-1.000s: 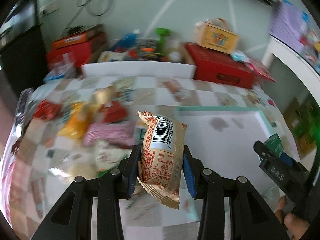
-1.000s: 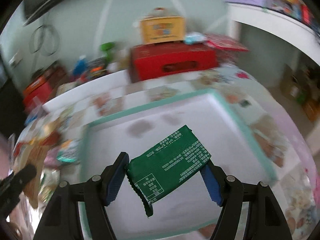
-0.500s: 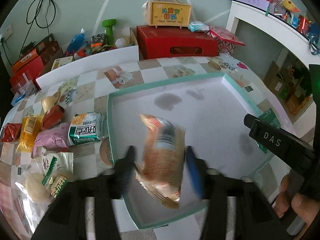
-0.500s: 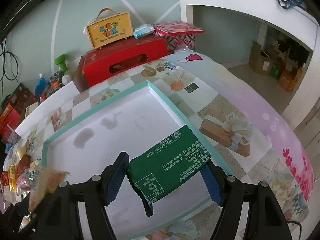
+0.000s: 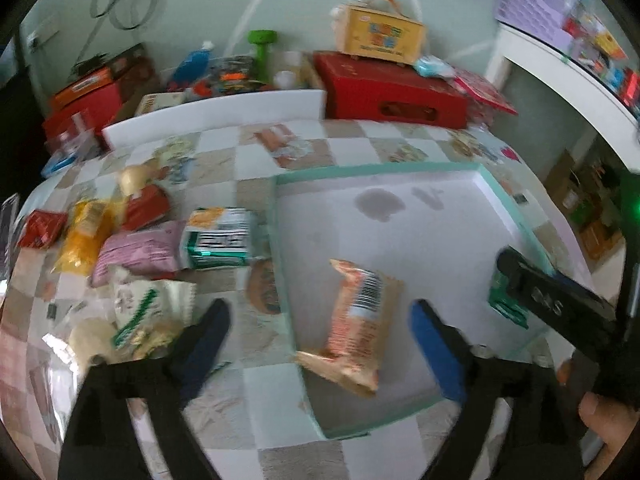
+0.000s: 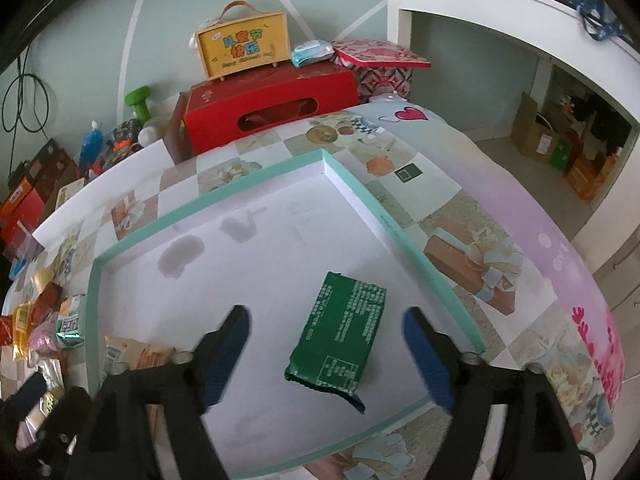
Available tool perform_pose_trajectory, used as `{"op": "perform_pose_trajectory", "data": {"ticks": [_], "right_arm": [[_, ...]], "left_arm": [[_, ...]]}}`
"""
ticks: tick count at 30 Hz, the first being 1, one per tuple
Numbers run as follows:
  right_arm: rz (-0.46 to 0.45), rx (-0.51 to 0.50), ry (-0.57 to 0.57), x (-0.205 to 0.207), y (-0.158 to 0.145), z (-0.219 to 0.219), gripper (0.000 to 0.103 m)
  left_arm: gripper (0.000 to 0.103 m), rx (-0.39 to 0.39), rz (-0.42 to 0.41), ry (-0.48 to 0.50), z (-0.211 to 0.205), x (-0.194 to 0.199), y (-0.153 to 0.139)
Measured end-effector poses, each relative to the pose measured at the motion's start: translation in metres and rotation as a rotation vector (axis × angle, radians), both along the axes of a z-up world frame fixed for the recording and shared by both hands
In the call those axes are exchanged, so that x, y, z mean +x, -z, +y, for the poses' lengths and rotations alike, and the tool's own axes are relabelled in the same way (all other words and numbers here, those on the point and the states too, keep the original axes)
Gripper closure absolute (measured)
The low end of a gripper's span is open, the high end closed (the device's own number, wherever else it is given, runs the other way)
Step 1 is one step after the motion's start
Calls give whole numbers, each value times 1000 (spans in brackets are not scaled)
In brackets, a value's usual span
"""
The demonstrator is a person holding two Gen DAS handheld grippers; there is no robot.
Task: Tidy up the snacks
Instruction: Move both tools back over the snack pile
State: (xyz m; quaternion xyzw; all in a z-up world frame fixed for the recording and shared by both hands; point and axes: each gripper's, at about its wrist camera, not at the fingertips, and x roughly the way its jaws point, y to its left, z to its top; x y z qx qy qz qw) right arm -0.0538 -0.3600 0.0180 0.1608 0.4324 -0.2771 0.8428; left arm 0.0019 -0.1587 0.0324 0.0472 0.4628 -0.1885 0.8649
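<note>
Both packets (image 5: 360, 332) dropped, lying between opened jaws

I saw the orange snack packet (image 5: 360, 326) lying flat inside the mint-rimmed white tray (image 5: 276, 216), near the tray's left wall and toward its near edge, barcode side up, its crimped end pointing at the near rim. The green packet (image 6: 340, 334) lay flat in the same tray, white print facing up, close to the tray's right wall and well apart from the orange one. Outside the tray, just beside its left wall, I could make out a green-and-white packet (image 5: 218, 238), with a pink packet (image 5: 136, 250) touching it and a yellow packet (image 5: 82, 236) farther from the tray.
</note>
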Motion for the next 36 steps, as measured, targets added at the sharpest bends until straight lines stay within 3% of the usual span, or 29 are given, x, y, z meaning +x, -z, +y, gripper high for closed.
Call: {"op": "perform_pose_trajectory", "data": {"ticks": [1,9,17,23,28,36], "right_arm": [[1,-4,0,0,0,1,0],[26,-31,-28,4,2,8,0],[24,-56,-47,5,-1,15,0],[-1,-65,-61,7,-9,24,0],[-27,-30,-66,9,-12,33,0],[-51,-22,-174,23,-16,80,0]], "left_arm": [[3,-1,-9,-31,6,2,0],[0,-26,26,-205,47,20,11],[0,0,25,-235,62,20,11],[0,-43,10,-265,85,21,-1],[0,-72,5,-354,125,23,-12],[0,13,9,-523,193,26,-13]]}}
